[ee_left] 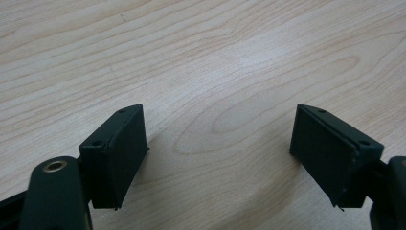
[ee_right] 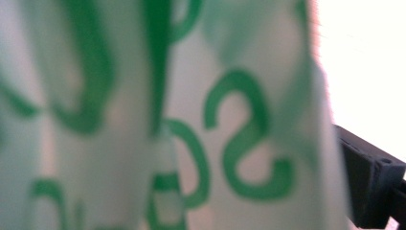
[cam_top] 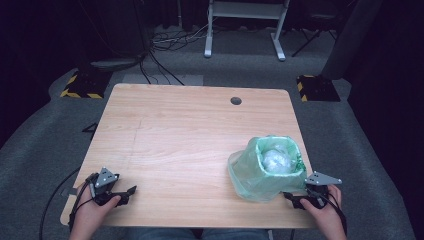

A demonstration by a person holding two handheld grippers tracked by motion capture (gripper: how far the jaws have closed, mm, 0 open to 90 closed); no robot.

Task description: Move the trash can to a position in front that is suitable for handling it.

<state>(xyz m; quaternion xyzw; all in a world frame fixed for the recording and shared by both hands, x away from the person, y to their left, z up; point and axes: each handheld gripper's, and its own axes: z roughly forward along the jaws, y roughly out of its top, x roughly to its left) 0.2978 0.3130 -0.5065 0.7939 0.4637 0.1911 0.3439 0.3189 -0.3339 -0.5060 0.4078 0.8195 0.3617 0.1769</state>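
High view: your right gripper [cam_top: 296,199] sits spread against the green plastic bag [cam_top: 250,175] at the table's [cam_top: 175,140] right front, ready to pinch film | left gripper [cam_top: 126,194] released, empty, parked clear near left front edge.

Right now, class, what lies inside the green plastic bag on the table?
Inside the green plastic bag, a crumpled whitish, translucent bundle shows through the open top. The bag's sides cover whatever lies beneath it, and what the bundle is cannot be told.
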